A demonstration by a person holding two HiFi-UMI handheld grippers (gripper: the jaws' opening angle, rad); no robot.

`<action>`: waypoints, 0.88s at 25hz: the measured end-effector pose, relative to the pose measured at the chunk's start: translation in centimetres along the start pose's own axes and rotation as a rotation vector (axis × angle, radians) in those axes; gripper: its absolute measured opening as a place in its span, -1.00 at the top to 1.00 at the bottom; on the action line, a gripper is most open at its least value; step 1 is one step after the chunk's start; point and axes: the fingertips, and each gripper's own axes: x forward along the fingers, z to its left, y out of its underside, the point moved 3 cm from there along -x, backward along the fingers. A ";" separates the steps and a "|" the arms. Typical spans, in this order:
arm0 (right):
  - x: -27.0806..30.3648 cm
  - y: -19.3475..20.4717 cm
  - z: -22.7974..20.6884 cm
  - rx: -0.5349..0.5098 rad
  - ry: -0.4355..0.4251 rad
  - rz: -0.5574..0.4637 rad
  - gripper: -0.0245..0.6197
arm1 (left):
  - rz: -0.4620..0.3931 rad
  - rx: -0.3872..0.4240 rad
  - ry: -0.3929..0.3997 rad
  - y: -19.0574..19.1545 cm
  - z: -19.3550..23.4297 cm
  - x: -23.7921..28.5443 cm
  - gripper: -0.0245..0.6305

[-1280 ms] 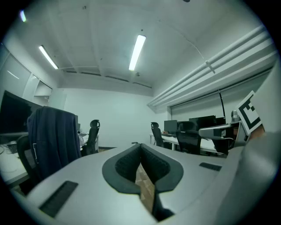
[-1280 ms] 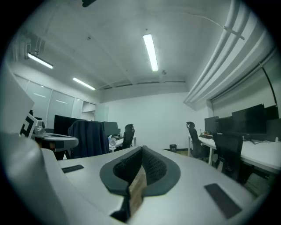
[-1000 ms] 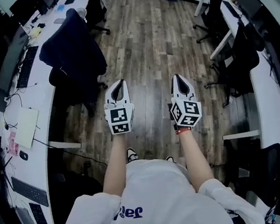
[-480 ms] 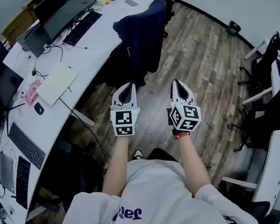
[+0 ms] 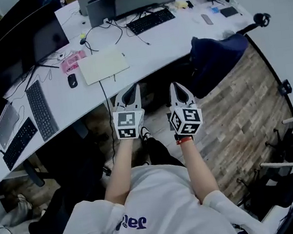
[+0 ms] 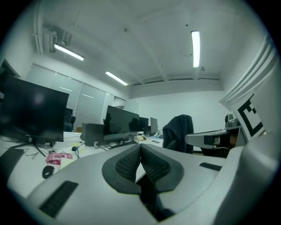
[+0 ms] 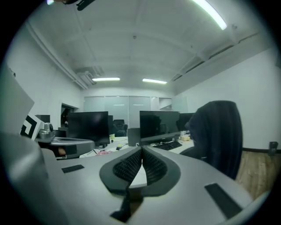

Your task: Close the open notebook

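Observation:
The notebook (image 5: pixel 103 65) is a cream rectangle lying flat on the white desk (image 5: pixel 142 42), just beyond both grippers. From the left gripper view it shows only as a pale sliver (image 6: pixel 66 163) beside a mouse. My left gripper (image 5: pixel 130 88) is held in front of the body, short of the desk edge, jaws pressed together with nothing between them (image 6: pixel 140 146). My right gripper (image 5: pixel 176 85) hangs beside it at the same height, also shut and empty (image 7: pixel 142 149). Neither touches the notebook or the desk.
Left of the notebook lie a black mouse (image 5: pixel 72 80) and a pink item (image 5: pixel 73 61). Keyboards (image 5: pixel 41 109), monitors (image 5: pixel 29 41) and cables crowd the desk. A chair draped with a dark jacket (image 5: pixel 216 59) stands to the right, on the wooden floor (image 5: pixel 242 112).
The person has turned from the aisle toward the desk, so the notebook has swung from the far left to straight ahead of the grippers. Both grippers stayed shut side by side.

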 end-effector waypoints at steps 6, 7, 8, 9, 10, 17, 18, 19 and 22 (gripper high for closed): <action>11.9 -1.7 3.9 -0.005 -0.220 0.014 0.89 | -0.007 -0.022 -0.194 -1.7 8.2 3.0 0.86; 13.6 -2.0 4.6 -0.005 -0.256 0.015 0.89 | -0.011 -0.030 -0.227 -2.0 9.4 3.3 0.86; 15.3 -2.3 5.3 -0.007 -0.293 0.019 0.89 | -0.017 -0.037 -0.262 -2.2 10.5 3.6 0.87; 16.8 -2.5 6.0 -0.006 -0.329 0.025 0.89 | -0.019 -0.043 -0.296 -2.4 11.6 4.0 0.86; 18.3 -2.5 6.6 -0.003 -0.363 0.034 0.89 | -0.017 -0.048 -0.330 -2.4 12.5 4.4 0.87; 24.7 -1.4 9.5 0.024 -0.565 0.124 0.89 | 0.082 -0.057 -0.495 -0.3 16.3 6.8 0.86; 25.5 -0.9 9.9 0.040 -0.595 0.147 0.89 | 0.084 -0.068 -0.512 -0.1 16.7 7.0 0.86; 26.2 -0.4 10.3 0.052 -0.620 0.167 0.89 | 0.084 -0.079 -0.529 0.2 17.2 7.0 0.86; 27.6 1.7 11.7 0.063 -0.668 0.238 0.89 | 0.104 -0.115 -0.568 1.3 18.6 6.6 0.86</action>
